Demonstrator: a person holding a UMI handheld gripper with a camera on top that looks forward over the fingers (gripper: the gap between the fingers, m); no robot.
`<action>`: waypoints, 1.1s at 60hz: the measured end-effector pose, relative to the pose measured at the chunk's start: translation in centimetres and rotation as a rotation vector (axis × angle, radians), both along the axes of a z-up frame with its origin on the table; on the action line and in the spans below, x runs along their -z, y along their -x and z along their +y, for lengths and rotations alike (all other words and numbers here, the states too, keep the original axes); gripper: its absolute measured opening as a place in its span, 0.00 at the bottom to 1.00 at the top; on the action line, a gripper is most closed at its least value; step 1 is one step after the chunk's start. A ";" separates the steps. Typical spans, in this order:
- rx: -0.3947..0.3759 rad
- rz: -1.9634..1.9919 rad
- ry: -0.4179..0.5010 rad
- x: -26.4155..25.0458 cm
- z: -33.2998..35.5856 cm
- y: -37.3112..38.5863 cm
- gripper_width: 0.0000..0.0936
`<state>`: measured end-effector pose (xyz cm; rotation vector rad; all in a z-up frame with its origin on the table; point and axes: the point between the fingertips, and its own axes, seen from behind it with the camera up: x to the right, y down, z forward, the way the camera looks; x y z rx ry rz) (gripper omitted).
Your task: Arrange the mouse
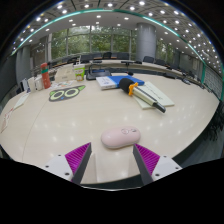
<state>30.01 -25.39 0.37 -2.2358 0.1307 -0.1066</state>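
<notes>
Gripper view shows the mouse (121, 137) lying on the desk (60, 120) just ahead of the tongs (112, 158), centred on the gap between them. Tongs stand apart, touching nothing. Grasping and placing appear not yet done. Its long axis runs crosswise to the fingers; which end is the front cannot be told.

The gripper (111, 160) is held low and level, its two fingers reaching forward and spread wide apart. The purple pads (77, 155) on their inner faces stand bare, nothing pressed between them.
</notes>
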 end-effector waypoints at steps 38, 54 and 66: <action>-0.003 0.026 0.008 1.2 10.0 0.5 0.83; 0.044 -0.032 0.012 1.4 11.2 0.1 0.46; 0.098 -0.064 0.048 1.0 11.3 0.2 0.37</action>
